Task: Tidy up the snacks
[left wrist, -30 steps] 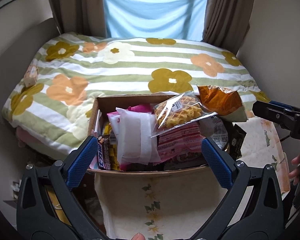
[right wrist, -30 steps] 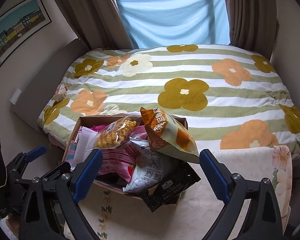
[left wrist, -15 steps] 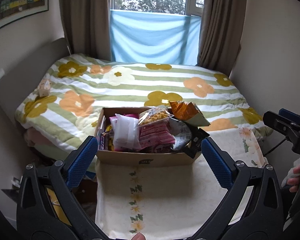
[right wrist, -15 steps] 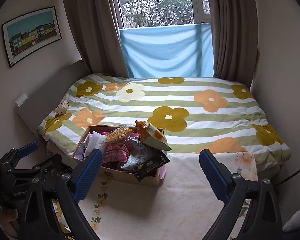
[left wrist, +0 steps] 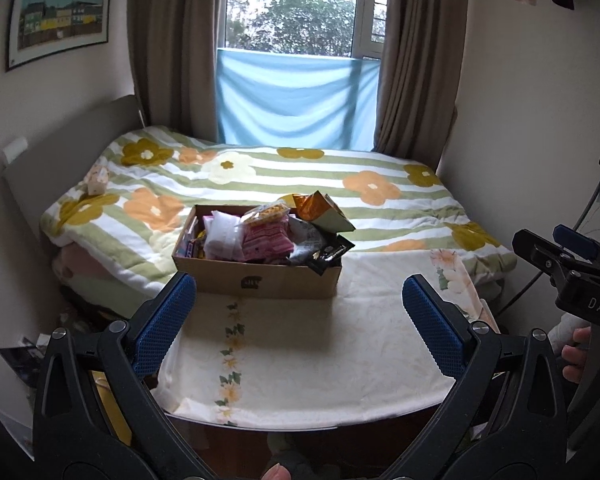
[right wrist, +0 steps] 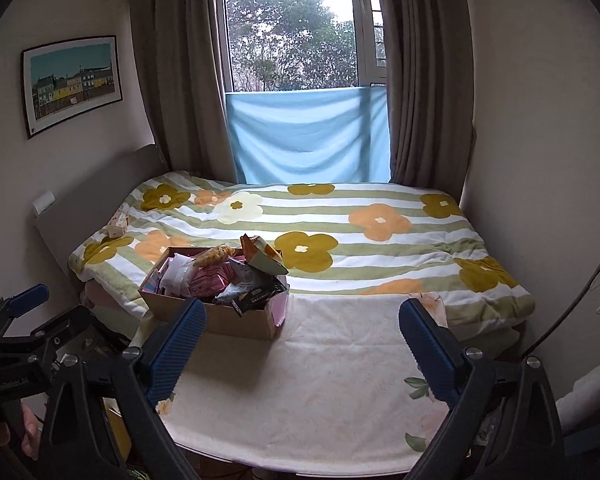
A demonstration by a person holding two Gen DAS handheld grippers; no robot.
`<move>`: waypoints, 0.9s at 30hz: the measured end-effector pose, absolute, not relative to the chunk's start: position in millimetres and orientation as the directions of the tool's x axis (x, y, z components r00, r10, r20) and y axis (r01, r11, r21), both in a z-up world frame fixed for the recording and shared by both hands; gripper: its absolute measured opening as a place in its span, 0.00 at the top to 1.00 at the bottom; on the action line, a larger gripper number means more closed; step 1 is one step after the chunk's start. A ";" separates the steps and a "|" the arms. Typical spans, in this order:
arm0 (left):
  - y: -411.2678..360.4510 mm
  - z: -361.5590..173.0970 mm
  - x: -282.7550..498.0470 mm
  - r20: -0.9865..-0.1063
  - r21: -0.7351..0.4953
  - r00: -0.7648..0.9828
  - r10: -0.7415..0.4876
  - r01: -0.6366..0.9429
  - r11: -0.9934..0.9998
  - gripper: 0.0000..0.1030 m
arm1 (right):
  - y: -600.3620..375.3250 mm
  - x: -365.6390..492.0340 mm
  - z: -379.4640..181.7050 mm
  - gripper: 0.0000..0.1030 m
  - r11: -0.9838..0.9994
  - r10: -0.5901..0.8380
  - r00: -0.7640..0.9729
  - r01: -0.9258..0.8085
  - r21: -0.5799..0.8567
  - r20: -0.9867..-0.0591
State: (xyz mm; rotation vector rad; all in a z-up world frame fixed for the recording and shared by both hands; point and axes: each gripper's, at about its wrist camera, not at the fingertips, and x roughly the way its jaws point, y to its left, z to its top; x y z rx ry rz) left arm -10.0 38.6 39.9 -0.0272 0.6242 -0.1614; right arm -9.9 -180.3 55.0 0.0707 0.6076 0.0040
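Sitting well ahead of both spread grippers, the snack box (left wrist: 256, 278) rests untouched.

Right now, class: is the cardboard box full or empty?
Full: snack packets heap above the rim of the cardboard box, some spilling over its edge.

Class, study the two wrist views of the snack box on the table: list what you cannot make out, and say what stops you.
1. Lower snacks in the box: both views, hidden by the box walls and the packets on top.
2. Print on the black packet: both views, too small.
3. Under the table: both views, covered by its cloth.
4. Box's far side: both views, turned away.
5. The person's hand: left view, cut by the edge.
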 end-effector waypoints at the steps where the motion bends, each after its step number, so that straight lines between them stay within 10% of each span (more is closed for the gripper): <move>1: 36.8 40.6 -17.6 -0.572 -0.071 0.805 -0.155 0.140 0.988 0.00 | -181.6 -15.9 55.6 0.01 0.998 0.016 0.824 0.023 0.062 -0.566; 27: 41.5 31.5 -30.8 -0.577 -0.055 0.810 -0.107 0.092 0.994 0.00 | -176.2 -59.3 49.2 0.01 0.991 -0.115 0.837 0.132 -0.007 -0.536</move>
